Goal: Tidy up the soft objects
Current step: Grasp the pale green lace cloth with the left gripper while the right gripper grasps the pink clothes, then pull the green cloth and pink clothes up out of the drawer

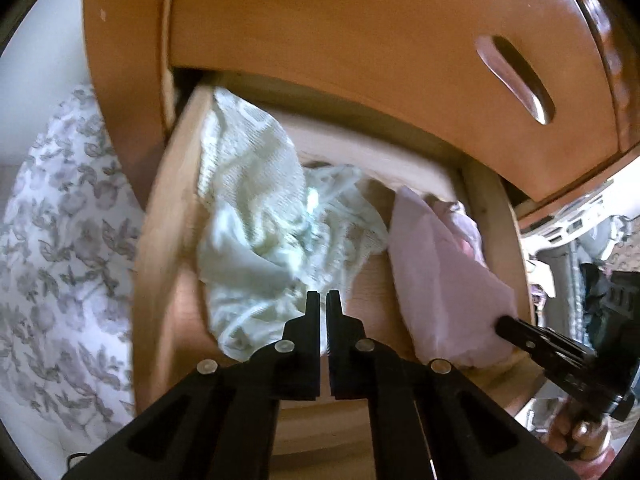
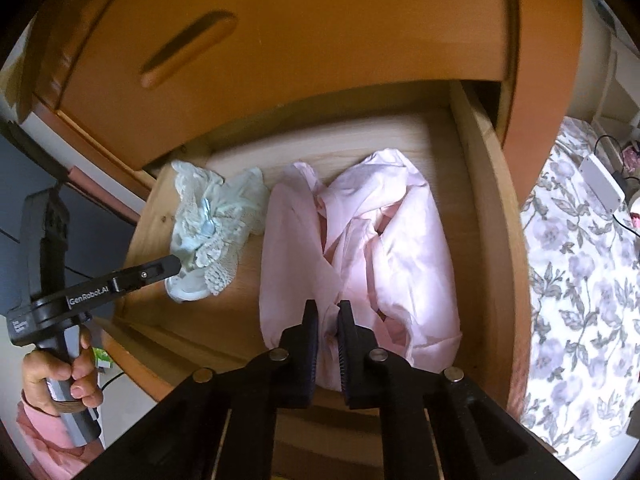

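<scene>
Open wooden drawer [image 2: 476, 184], pulled out below a closed drawer front [image 1: 360, 40] with a slot handle: holds a pale green lacy garment [image 1: 256, 236] crumpled at one side and a pink garment [image 2: 360, 240] bunched beside it, the two touching at their edges. Left tongs [image 1: 323, 300]: closed, jaws together at the near edge of the green garment; whether any fabric is caught between them cannot be told. Right tongs [image 2: 328, 312]: closed on a fold of the pink garment at its near end; floral bedding [image 2: 580, 260] lies alongside the drawer.
</scene>
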A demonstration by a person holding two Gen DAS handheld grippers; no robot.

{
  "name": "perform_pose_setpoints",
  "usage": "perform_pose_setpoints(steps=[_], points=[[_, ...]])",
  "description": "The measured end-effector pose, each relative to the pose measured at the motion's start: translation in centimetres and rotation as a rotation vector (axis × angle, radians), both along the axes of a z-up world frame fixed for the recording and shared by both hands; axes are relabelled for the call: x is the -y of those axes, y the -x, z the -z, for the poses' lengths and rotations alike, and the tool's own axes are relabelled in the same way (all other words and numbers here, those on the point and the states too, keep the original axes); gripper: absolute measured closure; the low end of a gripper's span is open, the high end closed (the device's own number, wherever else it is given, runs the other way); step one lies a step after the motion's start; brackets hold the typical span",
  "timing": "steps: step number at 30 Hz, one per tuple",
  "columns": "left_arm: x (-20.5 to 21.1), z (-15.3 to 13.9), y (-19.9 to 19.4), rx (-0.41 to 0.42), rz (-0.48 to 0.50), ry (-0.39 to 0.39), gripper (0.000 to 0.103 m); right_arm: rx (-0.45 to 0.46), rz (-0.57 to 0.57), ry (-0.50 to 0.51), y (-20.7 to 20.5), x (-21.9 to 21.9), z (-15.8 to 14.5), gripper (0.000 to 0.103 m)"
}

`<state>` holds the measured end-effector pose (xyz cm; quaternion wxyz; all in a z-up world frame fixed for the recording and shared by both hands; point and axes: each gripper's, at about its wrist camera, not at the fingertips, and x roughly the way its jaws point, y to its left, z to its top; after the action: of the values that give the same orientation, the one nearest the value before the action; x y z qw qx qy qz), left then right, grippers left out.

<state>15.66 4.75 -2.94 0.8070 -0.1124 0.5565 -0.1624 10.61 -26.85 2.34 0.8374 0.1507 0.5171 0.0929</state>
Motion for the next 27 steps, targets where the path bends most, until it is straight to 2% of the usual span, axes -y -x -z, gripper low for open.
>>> perform_pose_setpoints(steps=[4,5,7,8,9,13,16,21,25,27], points=[[-0.3,-0.5,-0.6,-0.011,0.031,-0.073,0.100,0.022,-0.002,0.002,0.3,-0.2,-0.6,0.094],[-0.1,-0.5,-0.8,-0.016,0.042,-0.092,0.095,0.026,-0.003,0.003,0.4,-0.2,-0.8,0.094],[1.0,0.0,-1.2,-0.040,0.074,-0.138,0.075,0.026,-0.003,0.007,0.4,-0.3,-0.8,0.094],[1.5,0.1,-1.3,-0.048,0.091,-0.161,0.060,0.025,-0.005,0.008,0.3,-0.3,-0.9,0.094],[2.1,0.4,-1.4,-0.053,0.119,-0.196,0.057,0.024,-0.007,0.010,0.3,-0.4,-0.8,0.094],[4.0,1.5,-1.4,-0.089,0.214,-0.334,0.052,0.027,-0.009,0.014,0.2,-0.6,-0.9,0.094],[4.9,2.2,-1.7,-0.106,0.263,-0.403,0.051,0.027,-0.010,0.012,0.1,-0.8,-0.9,0.094],[6.5,2.8,-1.9,-0.131,0.330,-0.468,0.051,0.024,-0.014,0.009,0.2,-0.8,-0.9,0.094],[8.3,3.9,-2.7,-0.174,0.375,-0.482,0.051,0.025,-0.014,0.005,0.2,-0.7,-0.9,0.094],[9.7,4.4,-3.4,-0.176,0.405,-0.505,0.055,0.024,-0.016,0.004,0.2,-0.7,-0.9,0.094]])
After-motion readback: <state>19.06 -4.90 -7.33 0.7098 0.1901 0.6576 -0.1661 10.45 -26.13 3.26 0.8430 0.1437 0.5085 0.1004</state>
